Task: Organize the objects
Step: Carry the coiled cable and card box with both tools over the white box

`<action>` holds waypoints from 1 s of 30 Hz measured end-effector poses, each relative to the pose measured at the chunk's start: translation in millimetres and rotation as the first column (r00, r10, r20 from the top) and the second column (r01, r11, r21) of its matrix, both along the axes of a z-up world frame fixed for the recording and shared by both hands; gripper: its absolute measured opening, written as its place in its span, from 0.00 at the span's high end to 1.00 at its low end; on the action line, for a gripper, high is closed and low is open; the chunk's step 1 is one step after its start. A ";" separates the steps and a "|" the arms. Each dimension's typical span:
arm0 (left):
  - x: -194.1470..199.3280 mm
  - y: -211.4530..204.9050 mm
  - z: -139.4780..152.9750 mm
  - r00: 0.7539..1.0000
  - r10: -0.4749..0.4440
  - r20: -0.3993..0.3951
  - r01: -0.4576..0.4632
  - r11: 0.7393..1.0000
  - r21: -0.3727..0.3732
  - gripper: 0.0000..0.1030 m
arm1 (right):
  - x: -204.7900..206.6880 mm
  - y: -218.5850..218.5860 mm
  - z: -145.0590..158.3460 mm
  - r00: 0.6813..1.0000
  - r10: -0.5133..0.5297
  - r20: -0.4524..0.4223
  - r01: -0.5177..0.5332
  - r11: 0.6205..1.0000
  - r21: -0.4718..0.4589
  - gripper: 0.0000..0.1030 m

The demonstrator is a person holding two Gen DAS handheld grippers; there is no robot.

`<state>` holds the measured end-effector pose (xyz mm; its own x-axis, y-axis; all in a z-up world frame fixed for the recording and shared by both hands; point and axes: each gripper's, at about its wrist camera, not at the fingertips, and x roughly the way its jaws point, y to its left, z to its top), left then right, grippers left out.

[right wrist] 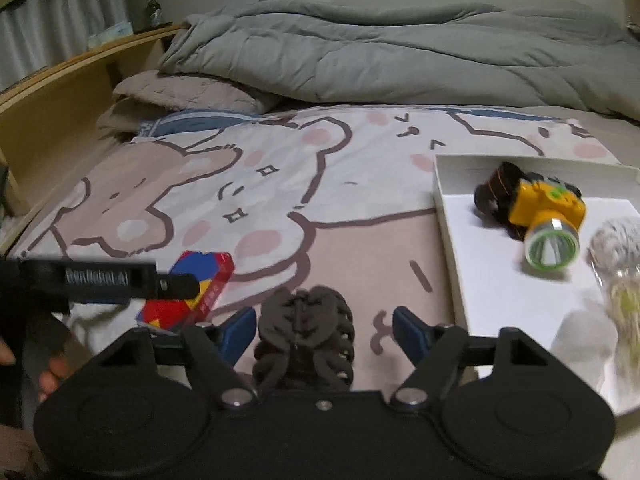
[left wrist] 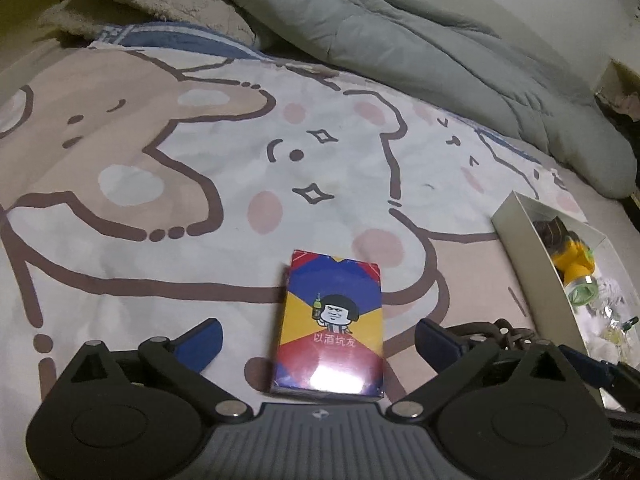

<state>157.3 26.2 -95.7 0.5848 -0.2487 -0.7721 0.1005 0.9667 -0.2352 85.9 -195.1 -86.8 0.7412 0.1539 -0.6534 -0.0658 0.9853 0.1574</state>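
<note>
A card box [left wrist: 328, 328] printed in blue, yellow and red lies flat on the cartoon bedsheet. My left gripper [left wrist: 318, 338] stands open around it, with both blue pads clear of its sides. In the right wrist view the same card box [right wrist: 192, 292] shows at the left, under one finger [right wrist: 176, 284] of the left gripper. A dark brown hair claw clip [right wrist: 304, 336] lies between the fingers of my right gripper [right wrist: 324, 330], which is open, with a clear gap at the right pad. That clip [left wrist: 508, 330] also peeks out behind the left gripper's right finger.
A shallow white box [right wrist: 448, 208] at the right holds a yellow headlamp [right wrist: 548, 216] and a clear glass item [right wrist: 616, 264]. A grey quilt [right wrist: 400, 52] is bunched along the back, a wooden bed frame [right wrist: 60, 92] runs at the left, and a person's hand [right wrist: 52, 376] is at lower left.
</note>
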 end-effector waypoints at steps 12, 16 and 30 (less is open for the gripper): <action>12.0 -26.6 -7.7 0.997 -0.081 -0.014 0.081 0.993 0.091 0.18 | 14.2 12.8 -7.9 1.000 0.027 -0.006 -0.027 1.000 -0.011 0.54; 14.7 -34.9 -11.9 0.995 -0.096 -0.016 0.097 0.985 0.145 0.25 | 12.4 13.7 -7.8 0.999 0.047 0.008 -0.047 0.998 -0.029 0.56; 2.7 -25.6 2.8 0.999 -0.034 0.036 0.031 0.996 0.084 0.42 | 12.3 3.5 -1.7 0.998 0.055 0.025 -0.055 0.998 -0.003 0.56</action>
